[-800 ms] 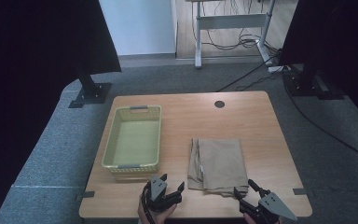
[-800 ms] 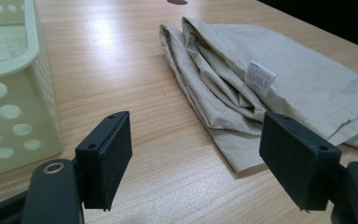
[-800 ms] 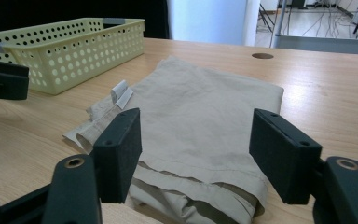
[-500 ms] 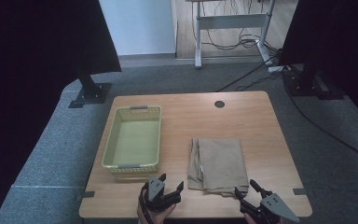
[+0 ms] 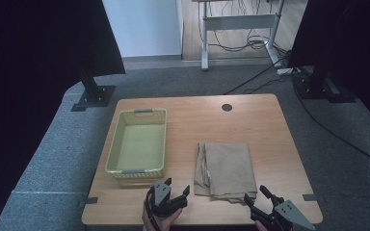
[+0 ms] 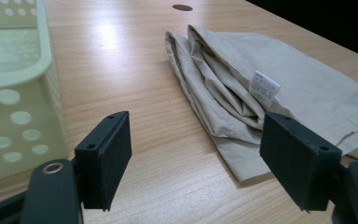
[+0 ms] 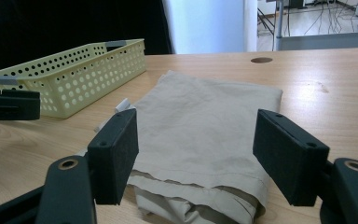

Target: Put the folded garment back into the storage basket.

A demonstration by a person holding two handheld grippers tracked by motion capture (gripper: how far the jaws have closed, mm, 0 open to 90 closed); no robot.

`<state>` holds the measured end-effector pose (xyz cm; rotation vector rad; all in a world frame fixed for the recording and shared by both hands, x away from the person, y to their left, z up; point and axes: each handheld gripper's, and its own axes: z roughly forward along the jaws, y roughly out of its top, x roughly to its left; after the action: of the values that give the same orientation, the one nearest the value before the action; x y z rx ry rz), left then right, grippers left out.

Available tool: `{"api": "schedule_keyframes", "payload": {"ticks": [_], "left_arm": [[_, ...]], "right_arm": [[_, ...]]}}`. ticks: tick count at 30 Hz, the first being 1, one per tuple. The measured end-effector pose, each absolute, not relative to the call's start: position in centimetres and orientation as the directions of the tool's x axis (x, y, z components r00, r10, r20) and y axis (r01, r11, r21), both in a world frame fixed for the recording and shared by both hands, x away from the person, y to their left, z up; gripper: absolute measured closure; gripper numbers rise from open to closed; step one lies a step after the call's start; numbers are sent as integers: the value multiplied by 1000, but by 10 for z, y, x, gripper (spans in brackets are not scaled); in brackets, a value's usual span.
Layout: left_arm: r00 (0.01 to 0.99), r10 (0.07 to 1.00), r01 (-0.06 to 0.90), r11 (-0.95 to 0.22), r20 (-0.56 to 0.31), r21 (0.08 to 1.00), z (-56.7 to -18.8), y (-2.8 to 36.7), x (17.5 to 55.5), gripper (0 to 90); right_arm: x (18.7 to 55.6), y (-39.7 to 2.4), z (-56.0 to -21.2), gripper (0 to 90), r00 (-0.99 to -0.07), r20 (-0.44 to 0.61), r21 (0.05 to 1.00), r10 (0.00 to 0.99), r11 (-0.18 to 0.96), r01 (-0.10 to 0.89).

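A folded beige cloth (image 5: 225, 168) lies flat on the wooden table (image 5: 192, 120), right of a yellow perforated basket (image 5: 137, 144). My left gripper (image 5: 176, 186) rests at the table's near edge, open, just left of the cloth's near corner. In the left gripper view its jaws stand wide apart before the cloth (image 6: 261, 88), whose white label (image 6: 264, 87) shows. My right gripper (image 5: 255, 195) is open at the near right, pointing at the cloth's near edge. The cloth (image 7: 205, 126) lies between and beyond its jaws, untouched.
The basket (image 7: 74, 74) is empty and stands left of the cloth. A round cable hole (image 5: 227, 107) sits near the table's far edge. Dark stands (image 5: 94, 94) and cables (image 5: 250, 45) are on the floor beyond the table.
The right gripper has shifted slightly back and right along the near edge. The left gripper and the cloth have barely moved.
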<state>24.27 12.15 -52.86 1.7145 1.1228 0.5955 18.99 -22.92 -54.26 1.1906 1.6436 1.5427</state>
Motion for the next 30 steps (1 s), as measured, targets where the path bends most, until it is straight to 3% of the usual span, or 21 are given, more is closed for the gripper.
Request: {"api": "schedule_keyframes", "payload": {"ticks": [30], "left_arm": [[461,884,424,-140,-80,895,-517,114,257,250]], "right_arm": [[190,-227,-541,309,-410,133,974,902,-44,221]]}}
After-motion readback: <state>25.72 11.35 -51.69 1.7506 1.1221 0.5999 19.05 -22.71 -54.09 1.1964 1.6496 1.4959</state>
